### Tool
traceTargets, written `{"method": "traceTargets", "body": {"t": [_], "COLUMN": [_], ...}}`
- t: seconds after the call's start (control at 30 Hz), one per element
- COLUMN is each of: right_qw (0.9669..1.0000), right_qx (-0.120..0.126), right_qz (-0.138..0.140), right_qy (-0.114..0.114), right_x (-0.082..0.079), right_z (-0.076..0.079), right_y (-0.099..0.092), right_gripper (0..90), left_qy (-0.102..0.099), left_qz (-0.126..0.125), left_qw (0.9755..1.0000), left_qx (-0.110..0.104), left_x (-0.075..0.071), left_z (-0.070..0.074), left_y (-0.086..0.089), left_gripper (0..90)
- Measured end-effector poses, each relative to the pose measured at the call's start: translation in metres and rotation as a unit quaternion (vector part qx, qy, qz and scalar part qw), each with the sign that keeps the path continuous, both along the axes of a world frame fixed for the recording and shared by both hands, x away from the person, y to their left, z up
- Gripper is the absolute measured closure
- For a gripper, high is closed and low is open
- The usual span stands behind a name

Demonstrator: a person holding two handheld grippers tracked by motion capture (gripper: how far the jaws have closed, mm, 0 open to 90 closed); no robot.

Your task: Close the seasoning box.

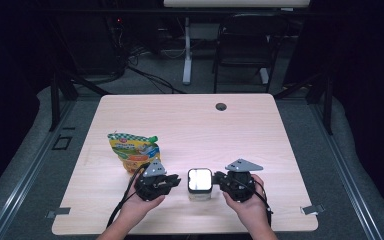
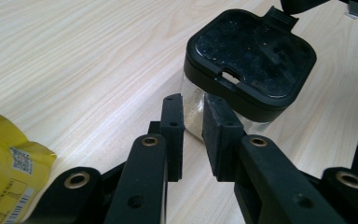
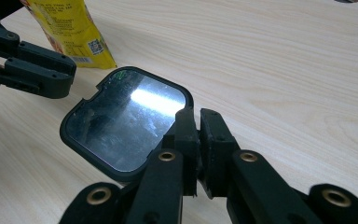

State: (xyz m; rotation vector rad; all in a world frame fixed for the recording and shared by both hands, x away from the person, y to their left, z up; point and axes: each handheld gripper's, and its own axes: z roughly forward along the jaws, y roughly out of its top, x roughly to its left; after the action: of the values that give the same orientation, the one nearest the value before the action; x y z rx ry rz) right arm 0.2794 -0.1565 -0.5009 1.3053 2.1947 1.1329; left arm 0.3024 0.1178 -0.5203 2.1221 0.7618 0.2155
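Observation:
A small clear container with a black, glossy square lid [image 1: 200, 181] stands near the table's front edge between my two grippers. In the left gripper view the lid [image 2: 251, 56] sits just beyond my left gripper [image 2: 193, 100], whose jaws stand a narrow gap apart with nothing between them, their tips close to the clear wall. My right gripper [image 3: 198, 114] is shut, its tips at the lid's [image 3: 126, 123] right corner; I see nothing between them. A yellow spouted pouch [image 1: 132, 150] lies behind the left gripper [image 1: 177, 181]. The right gripper [image 1: 217, 178] meets the container's right side.
The light wooden table [image 1: 190, 120] has a round cable hole [image 1: 221, 106] at the back. A black chair [image 1: 245, 40] and a desk leg stand on the floor beyond. The front edge lies just under both hands.

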Motion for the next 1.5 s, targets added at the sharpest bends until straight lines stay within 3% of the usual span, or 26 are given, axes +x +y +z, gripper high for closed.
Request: {"method": "traceTargets", "body": {"t": [0.47,1.2,1.5], "right_qw": [1.0000,0.9998,0.9999], "right_qx": [0.002,0.018,0.014], "right_qz": [0.001,0.000,0.002], "right_qy": [-0.006,0.000,0.000], "right_x": [-0.001,0.000,0.000], "right_z": [-0.001,-0.002,-0.003], "right_y": [0.000,-0.002,-0.001], "right_gripper": [87.7,87.5,84.4], "left_qy": [0.015,0.008,0.009], "left_qz": [-0.044,-0.056,-0.058], "left_qw": [0.9988,0.9984,0.9982], "left_qx": [0.016,0.009,0.005], "left_x": [-0.009,-0.013,-0.014], "left_z": [-0.008,-0.004,0.000], "left_y": [-0.011,-0.017,-0.016], "left_gripper": [89.0,90.0,90.0]}}
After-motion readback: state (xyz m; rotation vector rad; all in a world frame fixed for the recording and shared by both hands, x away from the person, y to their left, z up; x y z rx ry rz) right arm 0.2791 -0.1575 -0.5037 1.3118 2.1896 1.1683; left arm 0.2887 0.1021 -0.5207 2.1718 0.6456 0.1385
